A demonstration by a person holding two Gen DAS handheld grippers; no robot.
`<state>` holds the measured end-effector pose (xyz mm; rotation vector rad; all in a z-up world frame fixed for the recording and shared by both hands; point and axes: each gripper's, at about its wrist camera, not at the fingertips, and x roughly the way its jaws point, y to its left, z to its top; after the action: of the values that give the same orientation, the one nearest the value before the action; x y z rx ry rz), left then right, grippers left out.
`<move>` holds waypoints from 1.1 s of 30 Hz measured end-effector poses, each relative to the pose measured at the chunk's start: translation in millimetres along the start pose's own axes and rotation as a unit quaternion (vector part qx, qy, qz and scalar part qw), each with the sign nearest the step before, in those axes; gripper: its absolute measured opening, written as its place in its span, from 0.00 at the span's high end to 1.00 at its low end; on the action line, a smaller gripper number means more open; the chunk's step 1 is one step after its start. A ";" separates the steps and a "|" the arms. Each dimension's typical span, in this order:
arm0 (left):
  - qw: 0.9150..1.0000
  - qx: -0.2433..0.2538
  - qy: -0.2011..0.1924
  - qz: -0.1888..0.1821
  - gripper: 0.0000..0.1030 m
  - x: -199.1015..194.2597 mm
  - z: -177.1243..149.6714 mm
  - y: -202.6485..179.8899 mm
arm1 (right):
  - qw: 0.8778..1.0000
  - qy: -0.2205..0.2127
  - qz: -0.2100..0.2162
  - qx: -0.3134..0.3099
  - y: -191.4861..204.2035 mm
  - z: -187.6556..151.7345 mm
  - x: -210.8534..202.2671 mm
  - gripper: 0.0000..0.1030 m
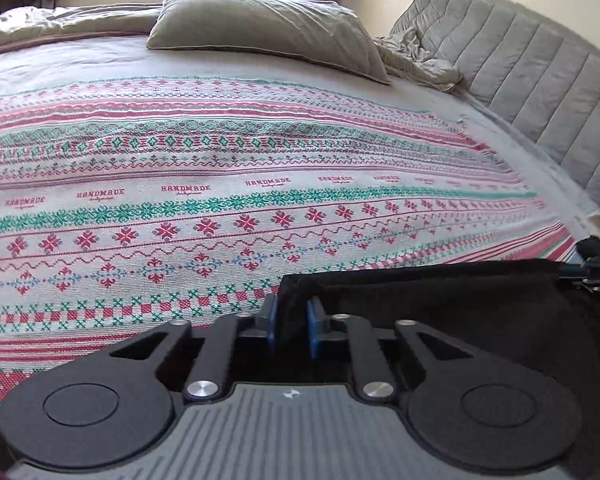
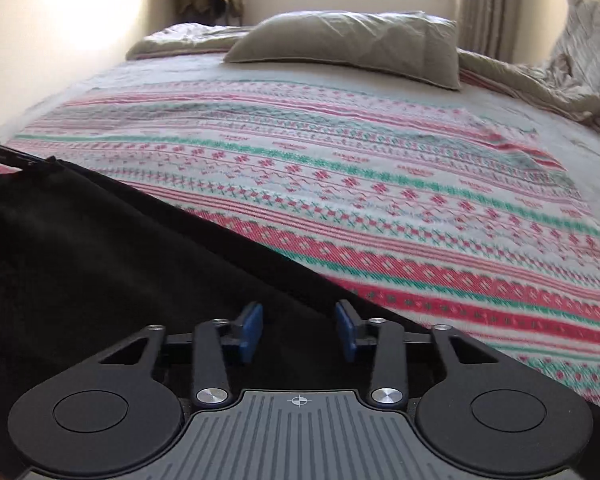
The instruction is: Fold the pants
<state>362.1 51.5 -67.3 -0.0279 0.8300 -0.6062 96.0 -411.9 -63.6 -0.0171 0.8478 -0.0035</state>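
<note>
Pants (image 2: pixel 100 248) on blanket (image 2: pixel 380 200), pillow (image 2: pixel 352 44) behind

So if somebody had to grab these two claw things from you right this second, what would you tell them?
Left gripper: shut on the corner of the black pants.
Right gripper: jaws apart with pants fabric between them; whether it grips is unclear.
The pants stretch between the two grippers, at the near edge of the patterned blanket on the bed. A grey pillow lies at the far side.
Done: pants taken up by one edge. No fold shows yet.
Left: spread them on the blanket and fold.
</note>
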 end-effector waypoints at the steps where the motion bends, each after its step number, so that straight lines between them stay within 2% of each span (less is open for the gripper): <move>1: 1.000 -0.006 -0.008 -0.004 0.91 -2.6 -1.5 0.5 | 1.000 0.000 0.010 -0.001 0.6 0.8 -0.5 0.90; 2: 1.000 -0.012 -0.018 -0.008 0.92 -6.5 -2.7 1.9 | 1.000 -0.002 0.013 -0.006 2.6 1.2 -1.1 0.99; 5: 0.998 -0.037 -0.054 -0.023 0.94 -17.2 -5.1 7.7 | 0.999 -0.011 0.003 -0.032 12.2 -0.8 -5.5 1.00; 8: 0.996 -0.044 -0.076 -0.023 0.94 -21.6 -5.1 8.9 | 0.999 -0.033 -0.015 -0.036 16.1 2.5 -10.5 1.00; 12: 0.996 -0.044 -0.076 -0.007 0.94 -13.1 -3.1 8.9 | 0.997 -0.058 -0.033 -0.037 17.6 14.3 -12.0 1.00; 15: 0.997 -0.042 -0.067 0.015 0.93 -1.3 -5.4 9.4 | 0.997 -0.049 -0.047 -0.033 14.1 20.2 2.1 1.00; 17: 0.997 -0.032 -0.063 0.043 0.85 4.5 -8.0 2.9 | 0.998 -0.038 -0.055 -0.017 11.7 19.6 16.6 1.00; 19: 0.995 -0.027 -0.070 0.068 0.74 -0.6 -8.3 -6.0 | 0.997 -0.029 -0.068 -0.003 14.4 17.3 26.8 0.96; 20: 0.994 -0.022 -0.072 0.080 0.71 -5.4 -7.8 -11.9 | 0.997 -0.030 -0.074 -0.002 16.7 16.6 25.6 0.89; 22: 0.993 -0.001 -0.072 0.093 0.63 -16.4 -8.3 -25.3 | 0.996 -0.025 -0.090 0.000 16.8 18.4 15.4 0.72; 23: 0.992 0.009 -0.073 0.099 0.62 -23.0 -9.9 -32.7 | 0.995 -0.023 -0.099 0.005 13.4 18.7 7.2 0.56; 24: 0.992 0.016 -0.072 0.102 0.60 -29.6 -12.3 -39.7 | 0.993 -0.024 -0.113 0.014 6.9 18.0 -2.6 0.48; 29: 0.995 0.032 -0.056 0.081 0.46 -55.4 -32.2 -69.6 | 0.976 -0.004 -0.190 0.105 -53.2 -0.5 -53.3 0.48; 33: 0.996 0.044 -0.038 0.066 0.41 -63.5 -48.7 -88.3 | 0.957 0.028 -0.221 0.186 -99.4 -28.8 -86.2 0.48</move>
<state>251.6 20.9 -34.9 0.0833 0.7248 -0.5135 17.8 -510.9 -16.3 0.1481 0.8744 -0.5873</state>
